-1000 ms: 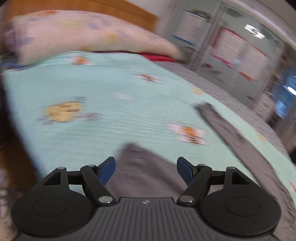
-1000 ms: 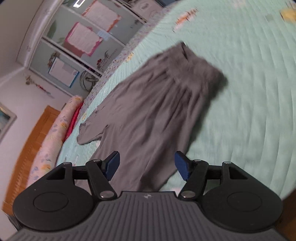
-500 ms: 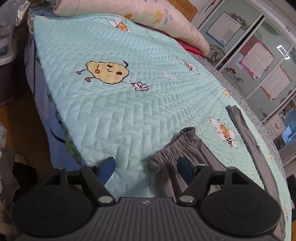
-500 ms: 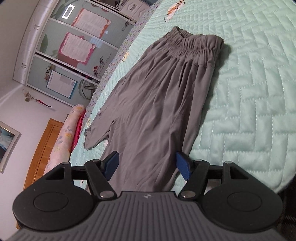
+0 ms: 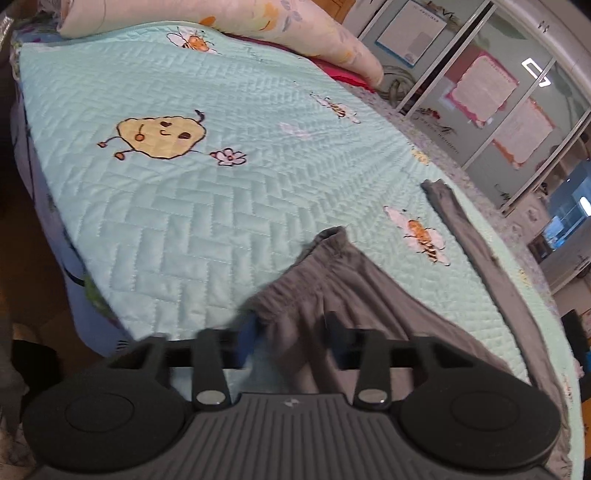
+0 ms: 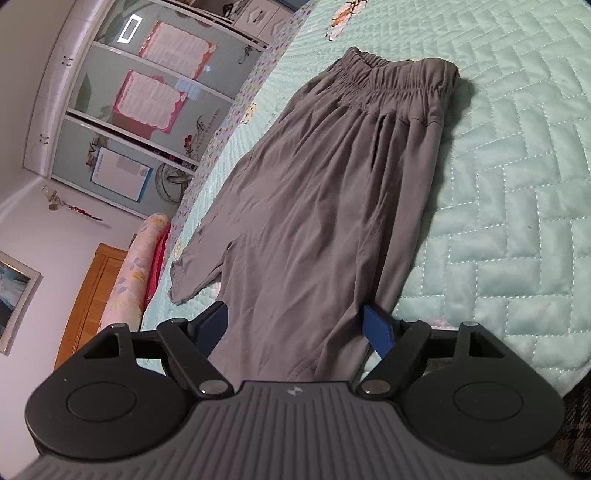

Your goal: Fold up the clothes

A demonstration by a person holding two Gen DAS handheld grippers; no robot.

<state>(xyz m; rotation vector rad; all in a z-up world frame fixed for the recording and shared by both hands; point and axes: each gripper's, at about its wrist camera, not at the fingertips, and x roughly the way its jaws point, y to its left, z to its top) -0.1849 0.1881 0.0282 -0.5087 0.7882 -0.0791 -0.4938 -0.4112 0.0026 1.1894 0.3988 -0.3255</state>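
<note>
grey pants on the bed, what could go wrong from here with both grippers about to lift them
The left gripper, its jaws just closing, is bunching only the near corner of the grey pants by the waistband, so it may catch one layer and slip. The right gripper is open astride the leg end by the quilt edge; fabric could slide off.

Trousers: plain grey, gathered waistband. Bedspread: mint green, herringbone quilting, printed with a yellow smiling blob, bees and small pale flowers. Pillow: cream with orange and blue floral print. Gripper pads: blue, on black arms. Headboard: orange-brown wood.
</note>
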